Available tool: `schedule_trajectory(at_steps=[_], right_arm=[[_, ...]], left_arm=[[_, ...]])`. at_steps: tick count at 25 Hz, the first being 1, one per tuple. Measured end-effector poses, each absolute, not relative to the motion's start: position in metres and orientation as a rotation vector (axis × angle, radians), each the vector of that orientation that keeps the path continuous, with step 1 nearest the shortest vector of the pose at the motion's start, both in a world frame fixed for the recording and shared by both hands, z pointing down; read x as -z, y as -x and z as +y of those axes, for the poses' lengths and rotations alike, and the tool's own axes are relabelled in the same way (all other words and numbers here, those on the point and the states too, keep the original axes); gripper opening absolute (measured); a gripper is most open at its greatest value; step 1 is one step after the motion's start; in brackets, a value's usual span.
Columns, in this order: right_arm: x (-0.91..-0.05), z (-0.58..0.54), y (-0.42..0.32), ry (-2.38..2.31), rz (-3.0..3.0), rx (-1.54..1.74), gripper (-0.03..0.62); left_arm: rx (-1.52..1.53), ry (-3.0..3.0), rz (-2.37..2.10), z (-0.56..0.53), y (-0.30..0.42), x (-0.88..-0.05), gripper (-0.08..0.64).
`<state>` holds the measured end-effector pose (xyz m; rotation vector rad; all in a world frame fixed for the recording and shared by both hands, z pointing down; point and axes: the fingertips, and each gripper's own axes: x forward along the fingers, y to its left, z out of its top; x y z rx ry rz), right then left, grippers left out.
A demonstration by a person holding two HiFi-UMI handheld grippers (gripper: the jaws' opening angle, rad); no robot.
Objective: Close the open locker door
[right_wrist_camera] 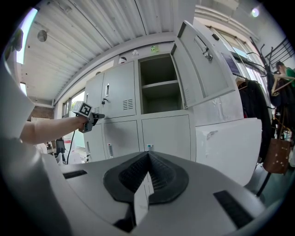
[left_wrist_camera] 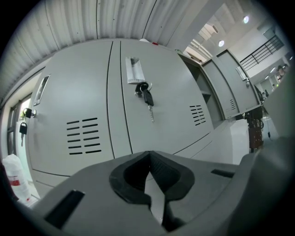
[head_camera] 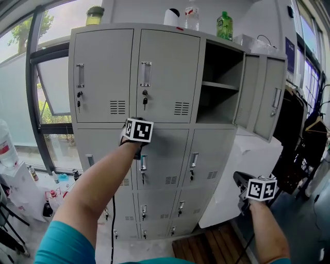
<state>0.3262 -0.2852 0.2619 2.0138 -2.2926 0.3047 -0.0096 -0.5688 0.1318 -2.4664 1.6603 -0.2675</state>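
Note:
The grey locker cabinet (head_camera: 154,118) has its top right door (head_camera: 269,98) swung wide open, and the compartment (head_camera: 220,85) behind it shows one shelf and nothing on it. My left gripper (head_camera: 137,140) is held out level in front of the middle column, just below a closed door with a key (left_wrist_camera: 147,97) in its lock. Its jaws are shut with nothing between them (left_wrist_camera: 148,160). My right gripper (head_camera: 242,183) hangs low at the right, apart from the cabinet, also shut and empty (right_wrist_camera: 147,159). From there the open door (right_wrist_camera: 203,69) shows up and to the right.
Bottles (head_camera: 224,26) and a jar (head_camera: 95,15) stand on top of the cabinet. A white unit (head_camera: 250,160) sits beside it under the open door. A clothes rack (head_camera: 309,139) stands at the right, a window and a water bottle (head_camera: 5,147) at the left, a wooden pallet (head_camera: 216,245) below.

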Motion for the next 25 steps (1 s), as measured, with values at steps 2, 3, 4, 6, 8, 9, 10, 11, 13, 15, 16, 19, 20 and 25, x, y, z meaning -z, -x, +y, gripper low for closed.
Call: schedule_trajectory(at_steps=[2,3,4,6,8,9,10,11,13,15,16,19,20,25], right_arm=[[-0.26,-0.283,-0.327,-2.019,-2.289,-0.298,-0.009],[-0.258,-0.282,-0.327,-2.021,-2.289,-0.295,-0.009],[-0.257,-0.28,-0.327,-2.026,-2.288,-0.29,-0.009],[-0.255,-0.275,-0.329,-2.038,-2.281,-0.279,-0.009],[-0.253,-0.267,-0.336,-2.06,-2.262,-0.266,-0.009],[-0.251,-0.262,-0.341,-2.076,-2.249,-0.26,-0.009],[-0.248,-0.256,-0.347,-2.094,-2.236,-0.254,-0.009],[-0.244,-0.25,-0.354,-2.114,-2.22,-0.247,-0.009],[-0.236,-0.237,-0.371,-2.153,-2.183,-0.229,-0.009],[-0.225,-0.221,-0.39,-2.19,-2.147,-0.201,-0.009],[-0.217,-0.212,-0.399,-2.207,-2.131,-0.184,-0.009],[-0.197,-0.184,-0.432,-2.263,-2.072,-0.14,-0.009],[-0.192,-0.174,-0.443,-2.28,-2.053,-0.131,-0.009],[-0.177,-0.131,-0.498,-2.34,-1.992,-0.102,-0.009]], left_arm=[[0.259,2.498,1.61,-0.556,0.001,-0.135,0.0],[0.258,2.514,1.58,-0.549,-0.005,-0.137,0.0],[0.258,2.531,1.548,-0.542,-0.012,-0.14,0.0],[0.259,2.568,1.477,-0.527,-0.03,-0.145,0.0],[0.254,2.606,1.397,-0.511,-0.055,-0.148,0.0],[0.251,2.626,1.355,-0.503,-0.07,-0.148,0.0],[0.247,2.646,1.311,-0.495,-0.086,-0.148,0.0],[0.243,2.666,1.267,-0.487,-0.103,-0.148,0.0],[0.229,2.703,1.178,-0.47,-0.141,-0.145,0.0],[0.21,2.735,1.094,-0.451,-0.183,-0.141,0.0],[0.199,2.748,1.053,-0.442,-0.204,-0.138,0.0],[0.169,2.796,0.919,-0.406,-0.271,-0.13,0.0],[0.163,2.812,0.873,-0.393,-0.293,-0.127,0.0],[0.147,2.857,0.715,-0.331,-0.39,-0.117,0.0]])
